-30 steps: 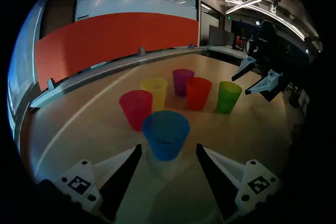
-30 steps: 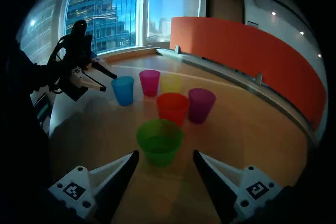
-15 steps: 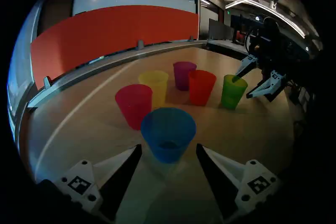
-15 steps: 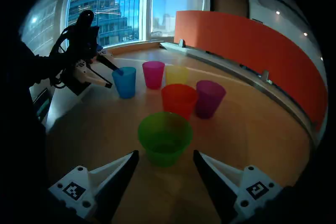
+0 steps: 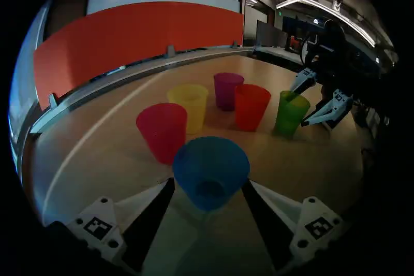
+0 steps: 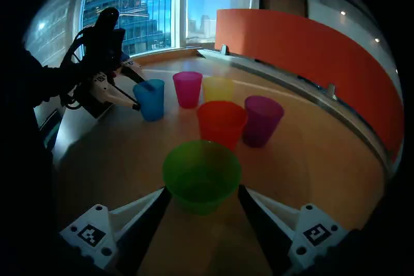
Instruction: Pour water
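Observation:
Six coloured plastic cups stand upright in a cluster on a wooden table. The blue cup sits between the fingers of my open left gripper. Behind it are a pink cup, a yellow cup, a purple cup, an orange-red cup and a green cup. My right gripper is open with the green cup between its fingers. From there the blue cup stands far left, flanked by the left gripper. Whether any cup holds water I cannot tell.
A metal rail and an orange wall panel run along the table's far side. Large windows lie beyond the other end. A dark-sleeved arm holds the left gripper at the table's edge. Bare tabletop stretches right of the cups.
Both grippers moved forward, still open. The blue cup now sits deeper between the left fingers and the green cup deeper between the right fingers. The cups have not moved.

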